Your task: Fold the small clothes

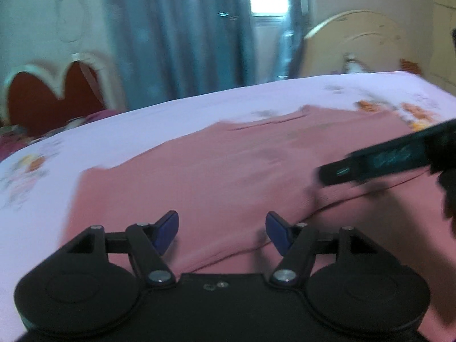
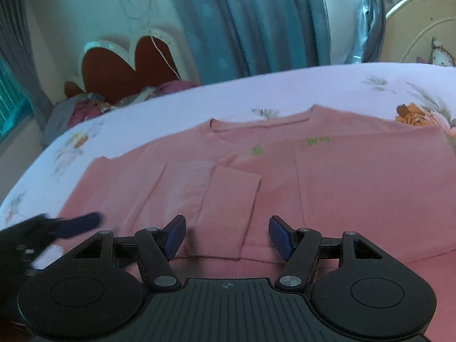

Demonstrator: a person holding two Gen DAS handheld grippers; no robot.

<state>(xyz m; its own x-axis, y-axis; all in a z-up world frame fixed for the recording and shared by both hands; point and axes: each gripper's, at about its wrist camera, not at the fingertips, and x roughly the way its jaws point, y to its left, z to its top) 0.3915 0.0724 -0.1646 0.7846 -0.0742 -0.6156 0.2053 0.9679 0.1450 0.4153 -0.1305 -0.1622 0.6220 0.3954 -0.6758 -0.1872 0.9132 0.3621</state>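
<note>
On the floral bedsheet (image 2: 285,85), a soft pink sweater (image 2: 356,176) lies flat, sleeve folded in.

The left hand-held gripper (image 1: 222,232) stood with its blue pads (image 1: 168,232) apart, and nothing was between them. Under it lay a pink garment (image 1: 228,165), spread on a bed (image 1: 142,131) with a pale floral sheet. From the right edge, the right hand-held gripper (image 1: 327,175) reached in over the garment, blurred. Behind the bed hung blue curtains (image 1: 176,34), and a red heart-shaped headboard (image 1: 51,97) stood at the left.
</note>
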